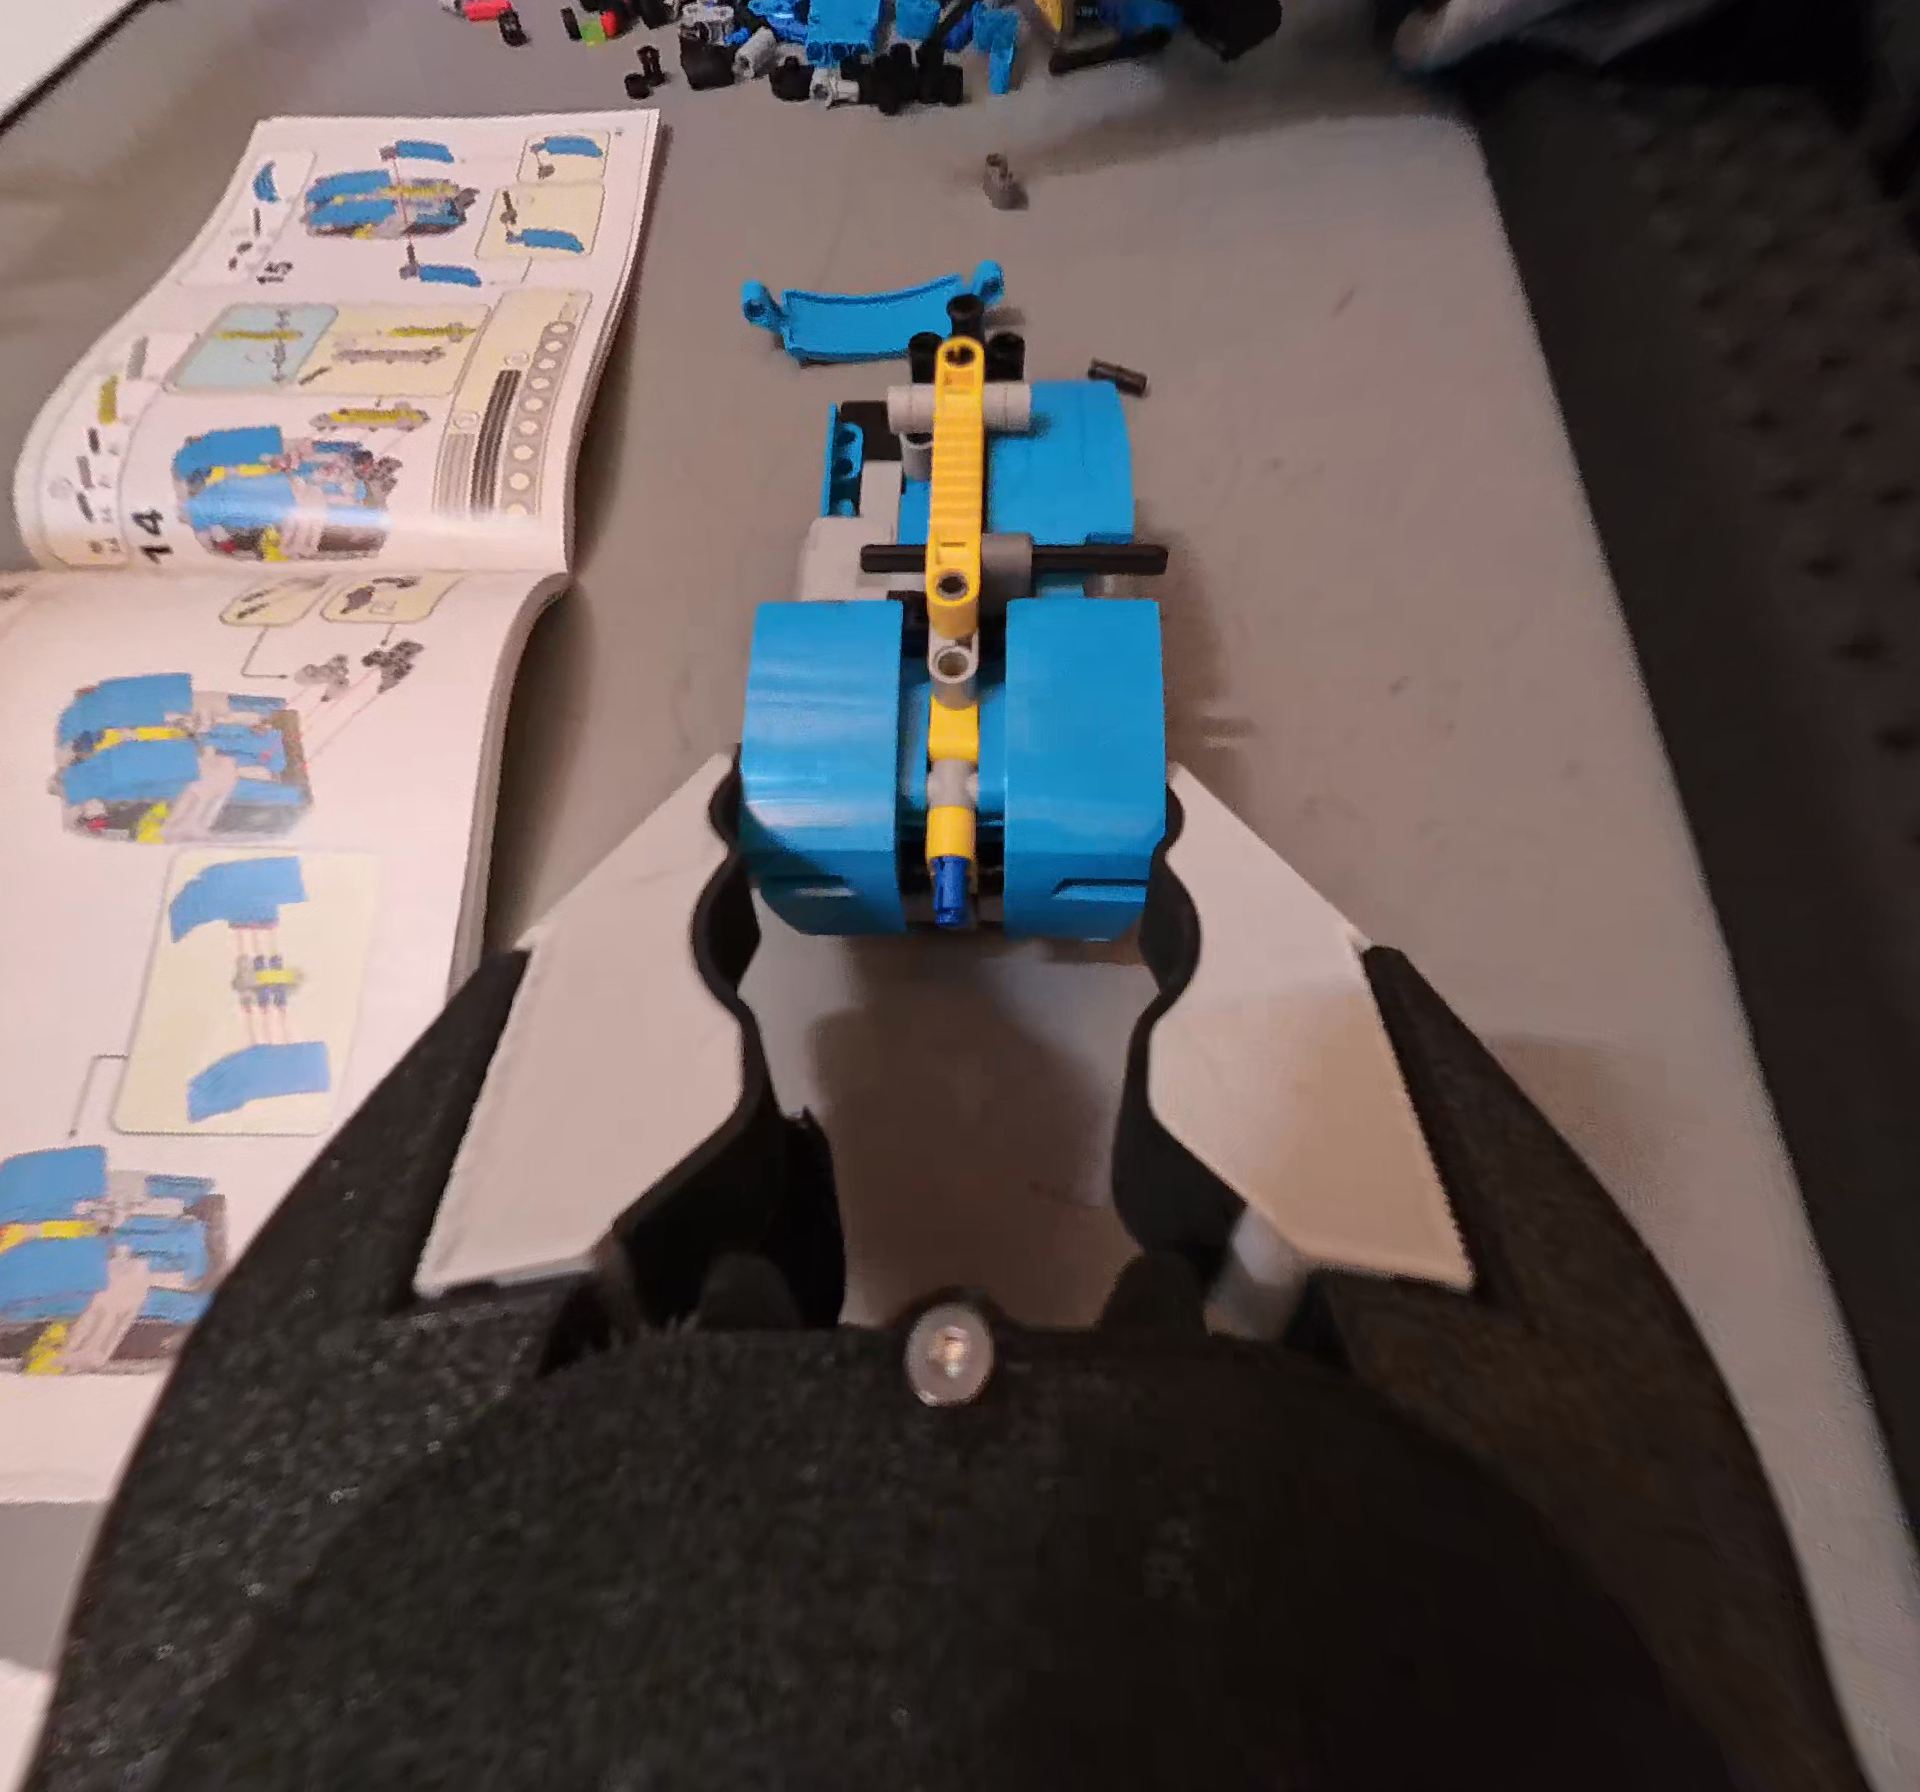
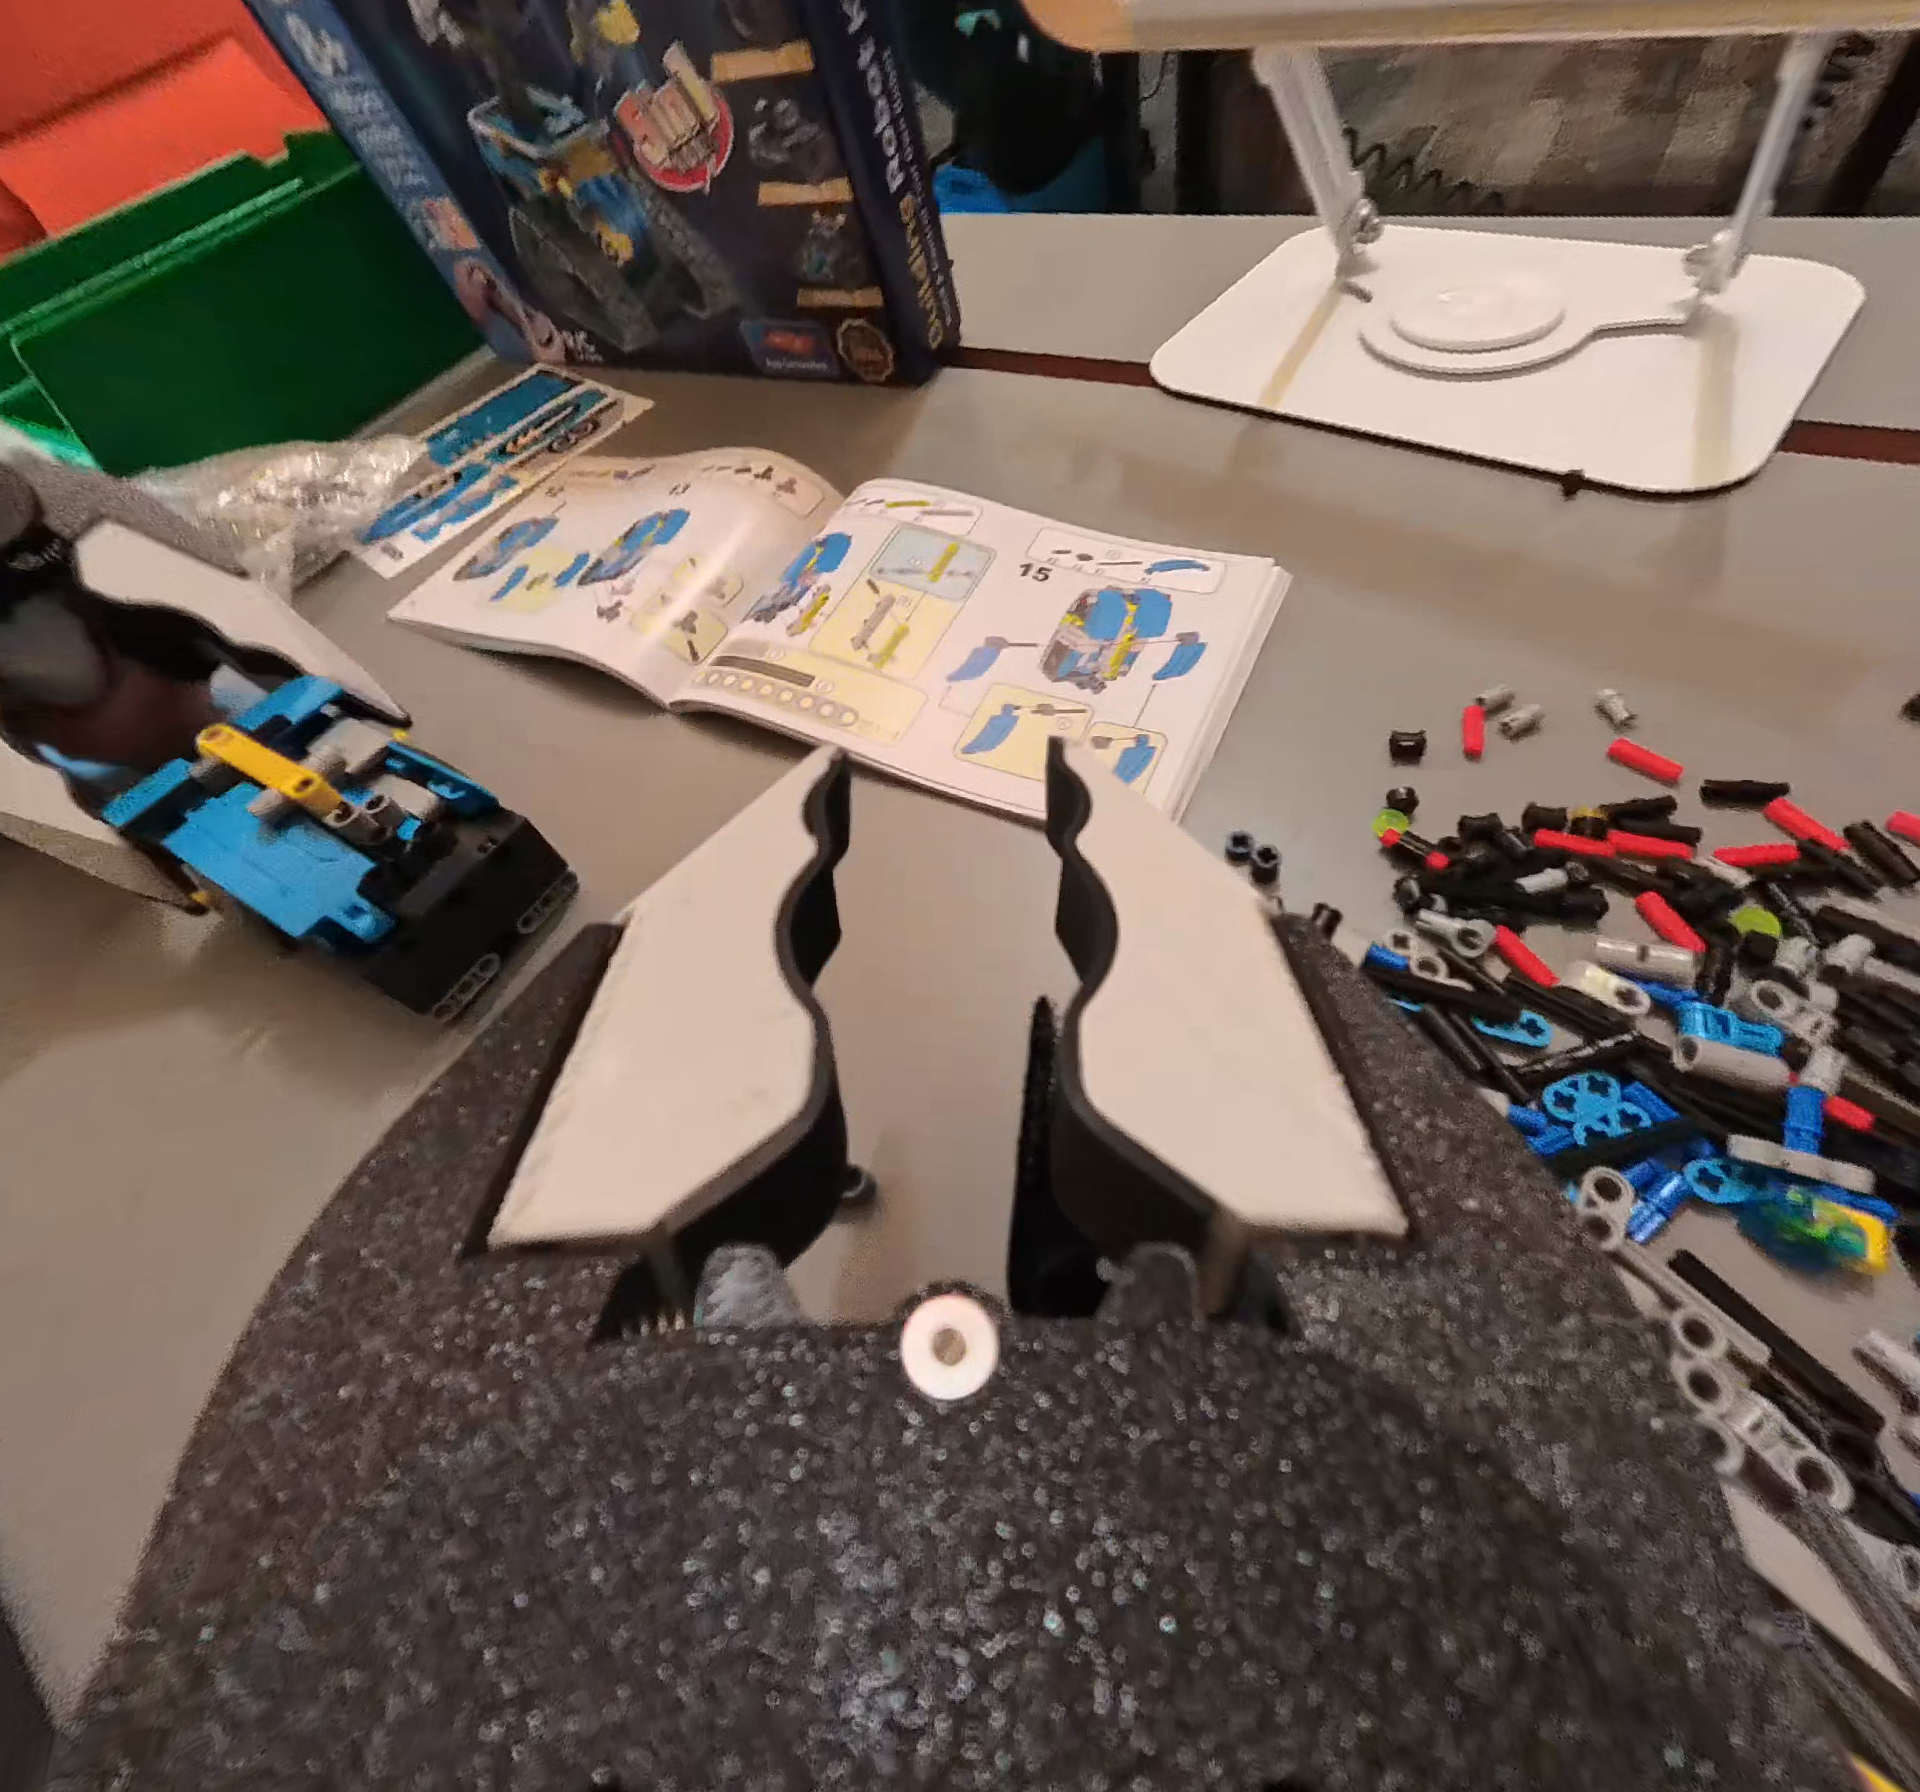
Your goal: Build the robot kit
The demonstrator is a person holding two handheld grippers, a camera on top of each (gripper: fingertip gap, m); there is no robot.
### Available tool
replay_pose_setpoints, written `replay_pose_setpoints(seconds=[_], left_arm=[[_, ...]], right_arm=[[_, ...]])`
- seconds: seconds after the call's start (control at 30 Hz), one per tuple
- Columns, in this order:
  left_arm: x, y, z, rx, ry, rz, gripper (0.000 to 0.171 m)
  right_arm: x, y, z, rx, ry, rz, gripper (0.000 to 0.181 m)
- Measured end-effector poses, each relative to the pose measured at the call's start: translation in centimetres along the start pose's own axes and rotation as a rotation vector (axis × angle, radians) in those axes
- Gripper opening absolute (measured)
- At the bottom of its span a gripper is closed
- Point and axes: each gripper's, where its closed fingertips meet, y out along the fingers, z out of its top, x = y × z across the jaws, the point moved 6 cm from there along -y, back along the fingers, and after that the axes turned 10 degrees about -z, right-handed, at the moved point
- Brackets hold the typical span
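A blue, yellow and black brick model [image 1: 951, 703] lies on the grey table [image 1: 1351, 599]. My left gripper [image 1: 948, 797] is shut on its near end, one finger on each blue side panel. The right wrist view shows the same grip at the far left, with the model [image 2: 312, 828] resting on the table. My right gripper [image 2: 948, 766] is open and empty. It hovers over bare table between the model and the pile of loose parts [image 2: 1662, 994], its tips near the open instruction booklet [image 2: 862, 620].
A loose curved blue panel [image 1: 883, 314], a black pin [image 1: 1117, 376] and a small grey piece [image 1: 1003, 181] lie beyond the model. The kit box [image 2: 644, 111], a green bin [image 2: 208, 308], a sticker sheet [image 2: 499, 454] and a white lamp base [image 2: 1507, 350] stand farther back. Spacing between my two grippers at the tips: around 25 cm.
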Motion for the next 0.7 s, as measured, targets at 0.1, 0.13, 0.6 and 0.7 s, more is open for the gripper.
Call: replay_pose_setpoints(seconds=[0.1, 0.13, 0.6, 0.7], left_arm=[[0.4, 0.2, -0.1, -0.024, 0.066, 0.039, 0.074], [0.4, 0.2, -0.1, -0.025, 0.068, 0.039, 0.074], [0.1, 0.3, -0.2, -0.030, 0.002, -0.031, 0.075], [0.1, 0.4, -0.2, -0.032, -0.011, -0.044, 0.075]], right_arm=[[-0.6, 0.8, -0.8, -0.056, -0.073, 0.000, 0.036], [-0.7, 1.0, -1.0, -0.075, -0.087, 0.000, 0.036], [-1.6, 2.4, -2.0, -0.159, -0.060, 0.095, 0.035], [-1.9, 2.5, -2.3, -0.183, -0.059, 0.122, 0.033]])
